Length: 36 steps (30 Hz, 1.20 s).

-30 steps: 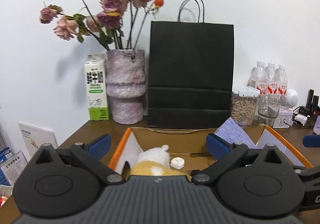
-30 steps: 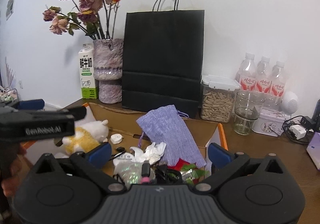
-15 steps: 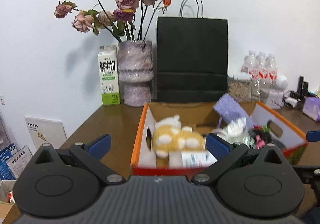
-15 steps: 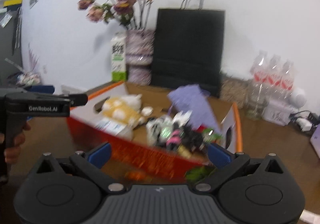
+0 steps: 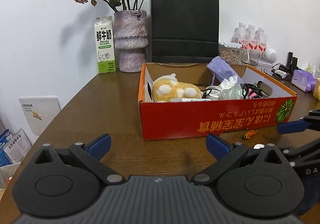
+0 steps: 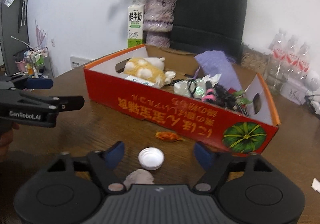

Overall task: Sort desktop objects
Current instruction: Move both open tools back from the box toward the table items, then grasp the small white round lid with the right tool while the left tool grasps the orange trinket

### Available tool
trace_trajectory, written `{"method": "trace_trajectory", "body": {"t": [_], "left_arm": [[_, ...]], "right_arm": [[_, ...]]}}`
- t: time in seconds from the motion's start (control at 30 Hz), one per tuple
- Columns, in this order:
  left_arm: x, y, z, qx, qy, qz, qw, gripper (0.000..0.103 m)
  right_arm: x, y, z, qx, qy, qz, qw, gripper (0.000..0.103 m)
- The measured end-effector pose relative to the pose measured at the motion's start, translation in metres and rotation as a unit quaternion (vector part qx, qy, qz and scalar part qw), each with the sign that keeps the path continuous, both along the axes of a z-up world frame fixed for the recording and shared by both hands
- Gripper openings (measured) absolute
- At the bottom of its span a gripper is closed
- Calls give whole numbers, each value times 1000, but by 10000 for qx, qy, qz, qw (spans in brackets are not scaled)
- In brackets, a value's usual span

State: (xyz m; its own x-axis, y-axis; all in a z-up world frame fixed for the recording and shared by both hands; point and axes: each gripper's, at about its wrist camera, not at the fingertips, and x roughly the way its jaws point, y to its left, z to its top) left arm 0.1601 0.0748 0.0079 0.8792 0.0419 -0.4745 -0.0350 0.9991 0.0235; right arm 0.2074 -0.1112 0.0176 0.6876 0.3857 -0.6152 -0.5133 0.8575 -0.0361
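Observation:
A red cardboard box point(image 5: 210, 118) point(image 6: 152, 108) stands on the brown table. It holds a yellow plush toy point(image 5: 176, 91) point(image 6: 144, 70), a purple pouch point(image 5: 224, 71) point(image 6: 218, 66), crumpled tissue and dark tangled items. In front of the box lie an orange wrapped candy point(image 6: 168, 136) point(image 5: 249, 134) and a white bottle cap point(image 6: 151, 158). My right gripper point(image 6: 159, 156) is open and empty, its fingers on either side of the cap. A grey fluffy lump point(image 6: 139, 177) lies just under it. My left gripper point(image 5: 158, 145) is open and empty, short of the box's front left corner.
Behind the box stand a milk carton point(image 5: 105, 45), a purple vase with dried roses point(image 5: 131, 40), a black paper bag point(image 5: 185, 26), a jar point(image 5: 229, 53), water bottles point(image 5: 251, 38) and a glass. Chargers and a purple packet point(image 5: 303, 80) lie at the far right.
Both grippers have pulled back and away from the box. The box's red front, the candy and the white cap have come into view.

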Motion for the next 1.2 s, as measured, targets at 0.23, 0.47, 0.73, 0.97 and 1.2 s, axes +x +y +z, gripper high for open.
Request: {"method": "trace_trajectory", "body": {"t": [0.23, 0.47, 0.73, 0.97, 1.2], "left_arm": [[-1, 5, -3, -168, 65, -111, 9998, 103], [-4, 2, -3, -180, 10, -260, 9995, 103], [1, -22, -2, -148, 14, -406, 9991, 103], [18, -63, 0, -82, 58, -776, 9969, 103], [44, -103, -9, 35, 251, -935, 9953, 89]], "right_arm": [[5, 14, -10, -155, 301, 71, 9994, 31], [4, 5, -9, 101, 245, -39, 9996, 27], [6, -22, -3, 311, 73, -376, 9988, 27], [8, -48, 0, 412, -69, -526, 9977, 27], [15, -73, 0, 411, -213, -680, 9966, 27]]}}
